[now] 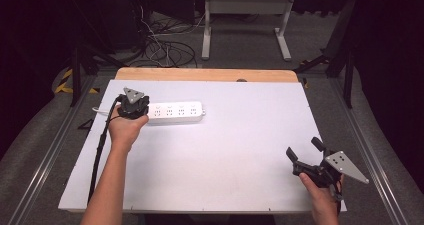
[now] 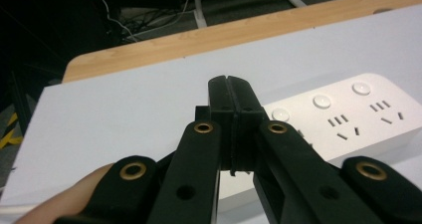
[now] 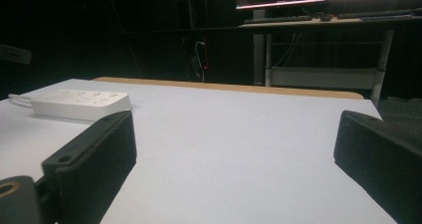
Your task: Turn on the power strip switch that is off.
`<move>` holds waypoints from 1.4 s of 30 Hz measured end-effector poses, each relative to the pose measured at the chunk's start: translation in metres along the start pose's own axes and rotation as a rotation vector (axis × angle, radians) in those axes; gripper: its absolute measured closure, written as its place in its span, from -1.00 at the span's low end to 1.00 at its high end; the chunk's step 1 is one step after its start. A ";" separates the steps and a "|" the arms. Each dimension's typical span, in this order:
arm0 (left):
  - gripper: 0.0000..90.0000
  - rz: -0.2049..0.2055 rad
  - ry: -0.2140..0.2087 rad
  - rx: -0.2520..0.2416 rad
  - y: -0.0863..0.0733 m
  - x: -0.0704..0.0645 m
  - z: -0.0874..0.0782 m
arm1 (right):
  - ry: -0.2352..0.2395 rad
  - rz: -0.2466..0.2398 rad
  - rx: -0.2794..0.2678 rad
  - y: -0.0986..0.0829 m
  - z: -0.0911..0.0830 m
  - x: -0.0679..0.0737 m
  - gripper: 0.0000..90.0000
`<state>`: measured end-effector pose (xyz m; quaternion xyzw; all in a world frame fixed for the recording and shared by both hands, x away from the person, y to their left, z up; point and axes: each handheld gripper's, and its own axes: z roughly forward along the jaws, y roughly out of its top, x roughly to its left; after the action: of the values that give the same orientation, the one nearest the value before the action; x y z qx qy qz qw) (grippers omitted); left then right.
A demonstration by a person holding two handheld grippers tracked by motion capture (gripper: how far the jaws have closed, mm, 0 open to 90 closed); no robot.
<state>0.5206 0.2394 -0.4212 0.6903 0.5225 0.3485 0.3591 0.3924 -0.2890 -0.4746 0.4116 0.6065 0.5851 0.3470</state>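
power strip (image 1: 176, 112): white, lies flat on the table (image 1: 225, 150), far left part; long side runs left to right; sockets and round buttons face up.
left hand-held gripper (image 1: 133, 106): at the left end of the strip, held from the near side by the left hand (image 1: 126, 129); grey plate on top.
left jaws: pressed together, pads meeting with nothing between them in the left gripper view (image 2: 231, 115); tips stand over the strip's left end (image 2: 343, 119); contact with the strip cannot be told.
left cable (image 1: 100, 150): black, trails from the gripper toward the near edge along the forearm.
right hand-held gripper (image 1: 304, 154): near right corner of the table, held by the right hand (image 1: 320, 195); well apart from the strip.
right jaws: spread wide, empty; bare table between them in the right gripper view (image 3: 234, 144); strip seen far left there (image 3: 79, 103).
table surface: white sheet over a wooden top, wood strip (image 1: 205, 75) showing along the far edge.
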 end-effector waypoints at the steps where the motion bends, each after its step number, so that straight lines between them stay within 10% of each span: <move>1: 1.00 -0.001 0.002 0.014 -0.001 -0.001 0.003 | 0.005 -0.003 0.002 0.000 0.001 0.001 -0.92; 13: 1.00 -0.014 0.001 0.130 -0.007 -0.006 0.045 | 0.022 -0.001 0.003 0.000 0.002 0.006 -0.91; 42: 1.00 -0.034 -0.009 0.155 -0.010 -0.010 0.069 | 0.026 0.030 -0.025 0.003 -0.005 0.003 -0.90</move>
<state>0.5729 0.2221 -0.4659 0.7088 0.5579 0.2975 0.3128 0.3873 -0.2886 -0.4709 0.4087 0.5973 0.6032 0.3352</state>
